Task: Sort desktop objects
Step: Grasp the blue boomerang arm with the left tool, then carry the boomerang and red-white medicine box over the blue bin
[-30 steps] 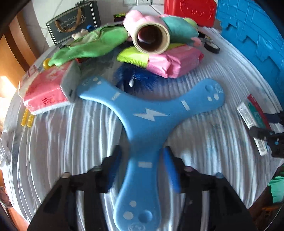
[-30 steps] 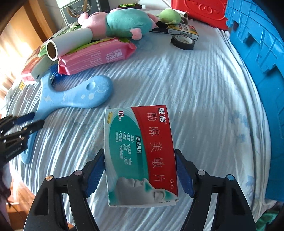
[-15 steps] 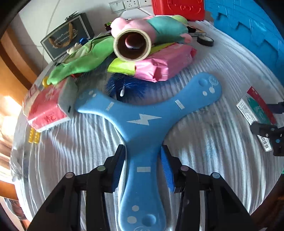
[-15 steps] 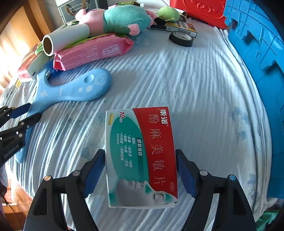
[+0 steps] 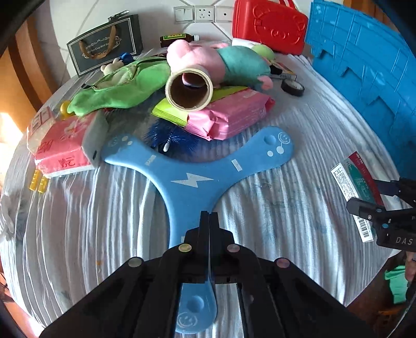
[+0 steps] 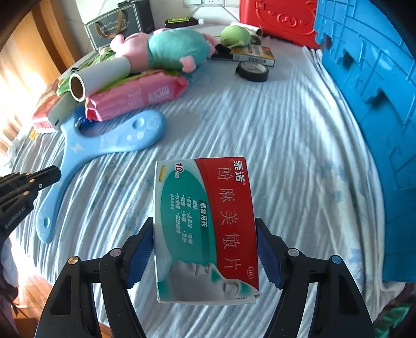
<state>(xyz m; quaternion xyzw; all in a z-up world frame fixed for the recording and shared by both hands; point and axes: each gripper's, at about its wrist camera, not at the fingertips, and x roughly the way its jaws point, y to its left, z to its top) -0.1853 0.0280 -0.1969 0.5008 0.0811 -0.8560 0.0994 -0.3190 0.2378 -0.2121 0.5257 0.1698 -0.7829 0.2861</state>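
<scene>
A blue three-armed boomerang (image 5: 192,179) lies flat on the white striped bedsheet (image 5: 273,208). My left gripper (image 5: 209,215) hangs over its near arm with the fingers pressed together, and I see nothing pinched between them. The boomerang's tip shows below the gripper. My right gripper (image 6: 204,223) holds a red and green medicine box (image 6: 208,228) off the sheet. Its jaws are closing, with both blue pads (image 6: 141,249) against the box's long sides. The box (image 5: 353,187) and right gripper (image 5: 364,195) also show at the right edge of the left wrist view.
Behind the boomerang sits a pile: pink wipes pack (image 6: 135,96), cardboard-core roll (image 5: 189,89), plush toy (image 6: 171,49), green cloth (image 5: 117,88), pink tissue pack (image 5: 62,153). A black tape roll (image 6: 252,70) lies farther back. A blue crate (image 6: 377,91) stands on the right, a red case (image 5: 267,23) behind.
The left jaws went from straddling the boomerang's near arm to fully together. Both grippers rose a little, and the medicine box came up with the right one.
</scene>
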